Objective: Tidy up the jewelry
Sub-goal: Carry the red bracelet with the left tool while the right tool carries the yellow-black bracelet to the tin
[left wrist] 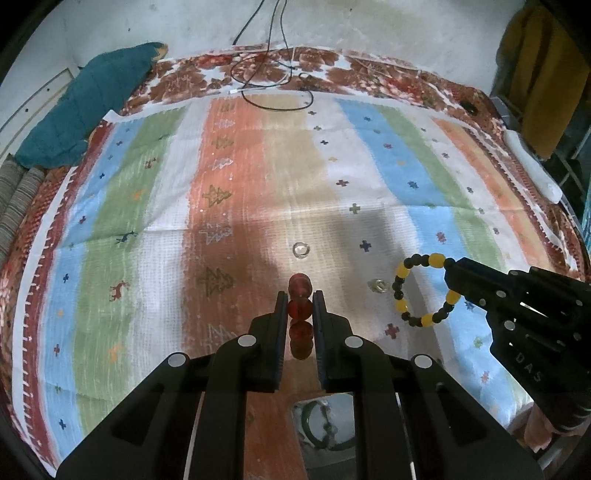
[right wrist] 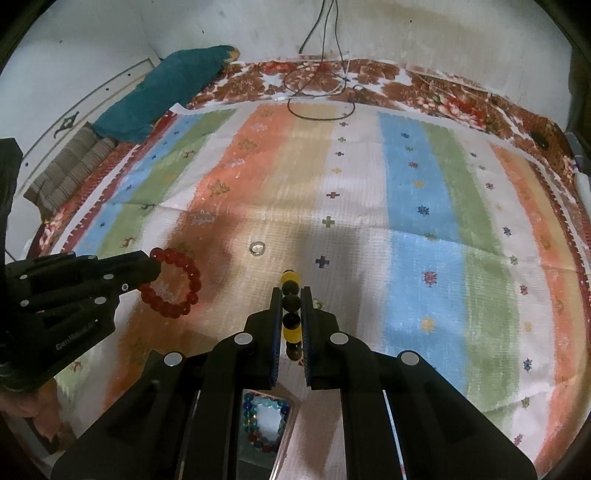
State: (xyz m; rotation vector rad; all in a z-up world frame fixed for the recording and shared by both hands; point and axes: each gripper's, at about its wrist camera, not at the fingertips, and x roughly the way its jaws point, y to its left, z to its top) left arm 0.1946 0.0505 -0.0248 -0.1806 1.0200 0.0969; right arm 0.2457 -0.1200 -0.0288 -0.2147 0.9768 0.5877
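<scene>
While both bracelets hang clear of the cloth point(left wrist: 258, 177), left gripper point(left wrist: 300, 301) pinches red beads point(left wrist: 300, 308), right gripper point(right wrist: 291, 295) pinches yellow-black strand point(right wrist: 291, 302). Light, hard, slippery; elastic likely, so grip across one bead.

Striped bedspread point(left wrist: 258, 177) – teal pillow point(left wrist: 92, 107), stained white wall point(left wrist: 351, 22)
</scene>
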